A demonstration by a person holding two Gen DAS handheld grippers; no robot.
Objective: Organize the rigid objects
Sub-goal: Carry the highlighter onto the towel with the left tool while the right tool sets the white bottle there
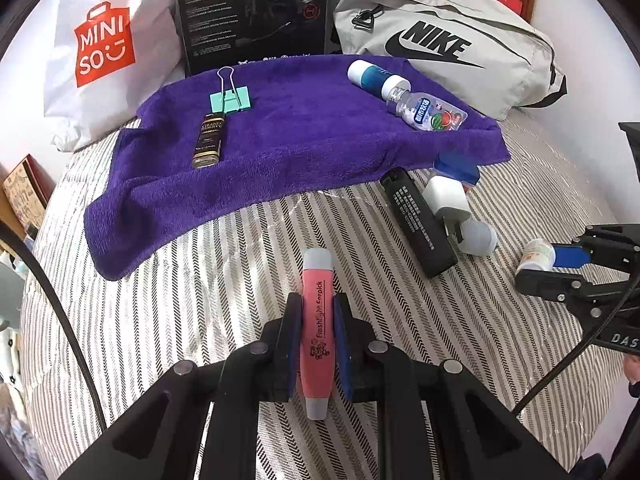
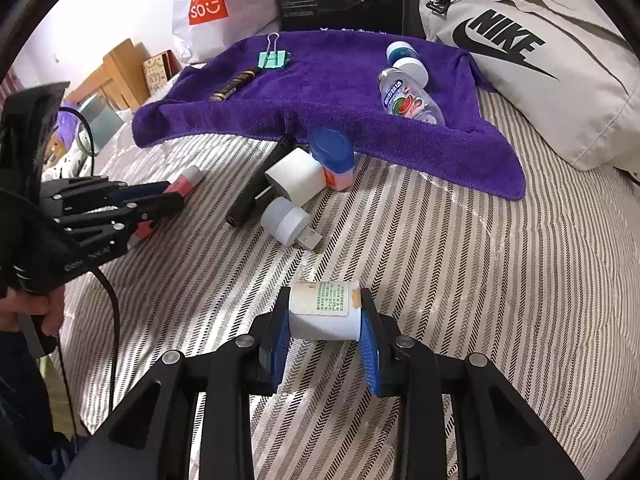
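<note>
Our left gripper (image 1: 316,332) grips a pink flashlight (image 1: 317,320) low over the striped bed (image 1: 200,320), near the purple towel (image 1: 280,140). Our right gripper (image 2: 325,322) clamps a small white bottle (image 2: 324,312), nearer than the charger (image 2: 296,178).

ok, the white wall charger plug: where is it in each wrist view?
Left wrist view: white charger at right of centre, on the striped bedcover just below the purple towel's right corner, leaning on the black lighter.
Right wrist view: charger at centre, upper half, just below the towel's front edge.
Shared landmark: the blue-capped bottle touching it.
</note>
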